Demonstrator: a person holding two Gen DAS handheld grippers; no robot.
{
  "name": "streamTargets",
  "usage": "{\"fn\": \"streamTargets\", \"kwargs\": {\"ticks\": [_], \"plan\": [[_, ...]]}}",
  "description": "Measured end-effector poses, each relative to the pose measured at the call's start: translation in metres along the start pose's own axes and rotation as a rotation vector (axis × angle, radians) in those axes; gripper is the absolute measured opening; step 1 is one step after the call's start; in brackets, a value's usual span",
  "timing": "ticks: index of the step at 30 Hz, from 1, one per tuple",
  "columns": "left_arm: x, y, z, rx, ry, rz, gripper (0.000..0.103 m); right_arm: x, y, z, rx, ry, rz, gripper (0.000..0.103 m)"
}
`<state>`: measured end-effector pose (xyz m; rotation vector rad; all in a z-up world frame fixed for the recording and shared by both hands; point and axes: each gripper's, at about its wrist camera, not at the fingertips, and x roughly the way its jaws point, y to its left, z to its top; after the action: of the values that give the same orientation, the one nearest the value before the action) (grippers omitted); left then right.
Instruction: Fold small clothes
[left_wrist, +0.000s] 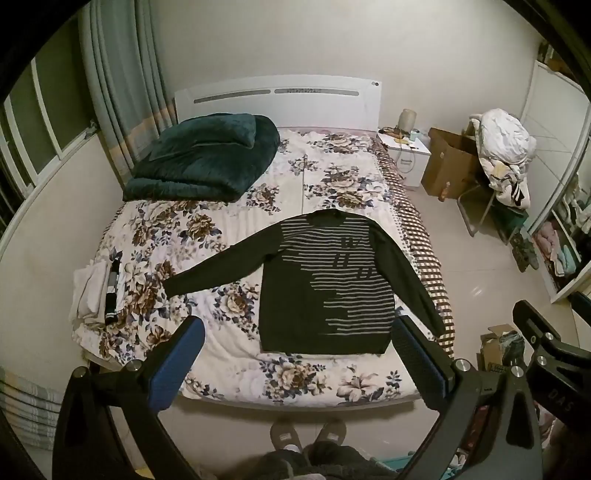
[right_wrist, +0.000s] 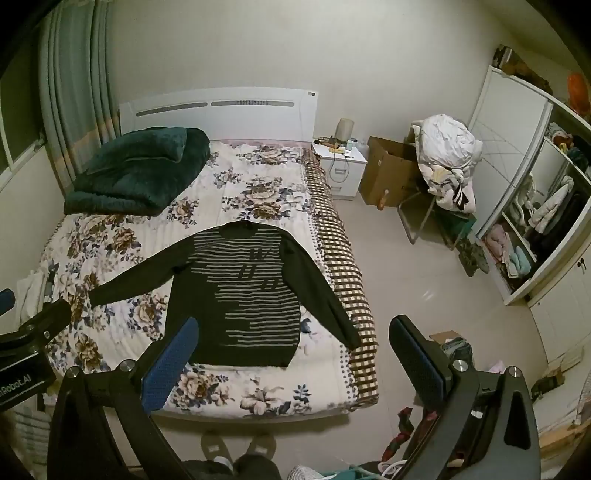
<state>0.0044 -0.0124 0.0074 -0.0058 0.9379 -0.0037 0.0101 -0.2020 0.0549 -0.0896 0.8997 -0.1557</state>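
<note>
Bedroom light is dim over the floral bed (left_wrist: 236, 373), where a dark striped sweater (left_wrist: 306, 295) lies face up and flat near the foot edge, both sleeves spread outward. A small folded pile (left_wrist: 92, 291) sits at the bed's left edge, though its contents are hard to make out. The left claw (left_wrist: 299, 354) and the right claw (right_wrist: 291, 362) hang above, both spread wide and empty. Folding has not begun; next, each claw probably needs to descend onto a sleeve or shoulder.

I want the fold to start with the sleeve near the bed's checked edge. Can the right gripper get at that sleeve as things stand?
Probably yes. The right gripper is open and holds nothing, and the sleeve of the striped sweater lies flat and uncovered on the bed, nothing between them.
</note>
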Motion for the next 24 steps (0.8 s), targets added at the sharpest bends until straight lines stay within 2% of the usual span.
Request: {"fn": "streamTargets", "kwargs": {"ticks": [24], "plan": [[-0.0004,0.0026,0.0029,0.004,-0.013,-0.001,0.103,-0.0036,-0.0087,-0.0057,0.005,-0.008,0.006,0.103]]}}
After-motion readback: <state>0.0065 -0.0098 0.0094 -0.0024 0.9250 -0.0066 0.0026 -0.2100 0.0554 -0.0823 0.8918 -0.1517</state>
